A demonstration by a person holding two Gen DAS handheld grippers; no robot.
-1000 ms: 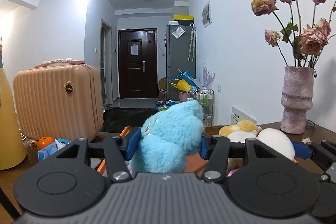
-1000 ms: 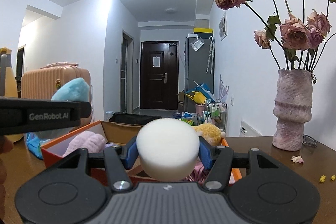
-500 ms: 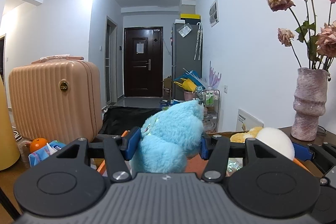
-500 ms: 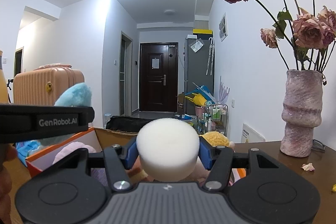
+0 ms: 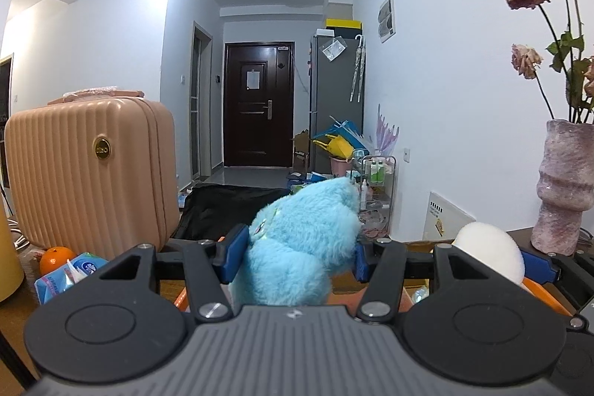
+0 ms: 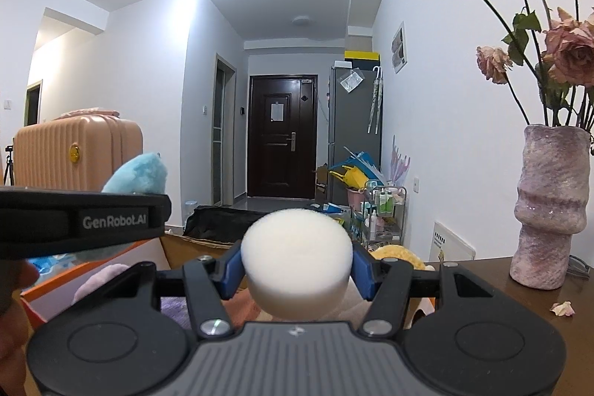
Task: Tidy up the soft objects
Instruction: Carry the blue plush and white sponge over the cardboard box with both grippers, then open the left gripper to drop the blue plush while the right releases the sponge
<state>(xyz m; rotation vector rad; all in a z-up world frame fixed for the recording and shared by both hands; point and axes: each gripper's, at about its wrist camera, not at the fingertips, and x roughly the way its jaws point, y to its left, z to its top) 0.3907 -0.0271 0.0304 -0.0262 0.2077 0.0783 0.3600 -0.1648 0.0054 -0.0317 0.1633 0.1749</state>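
Note:
My left gripper (image 5: 295, 257) is shut on a fluffy blue plush toy (image 5: 302, 244), its blue pads pressing both sides. In the right wrist view my right gripper (image 6: 297, 268) is shut on a round white sponge (image 6: 297, 264). Both are held above an open orange-rimmed cardboard box (image 6: 92, 268) that holds a pink plush (image 6: 98, 284), a purple soft thing (image 6: 174, 308) and a yellow plush (image 6: 399, 255). The sponge (image 5: 490, 253) shows at the right of the left wrist view; the left gripper's body (image 6: 81, 219) and the blue toy (image 6: 137, 173) show at the left of the right wrist view.
A pink vase of dried roses (image 6: 549, 210) stands on the brown table (image 6: 482, 271) at the right, with a fallen petal (image 6: 562, 308) near it. A peach suitcase (image 5: 89, 173), an orange (image 5: 55, 257) and a tissue pack (image 5: 70, 275) sit at the left. A hallway lies behind.
Both grippers have moved forward over the box with their loads still held; the vase and suitcase have slid outward in both views. Neither grip has changed.

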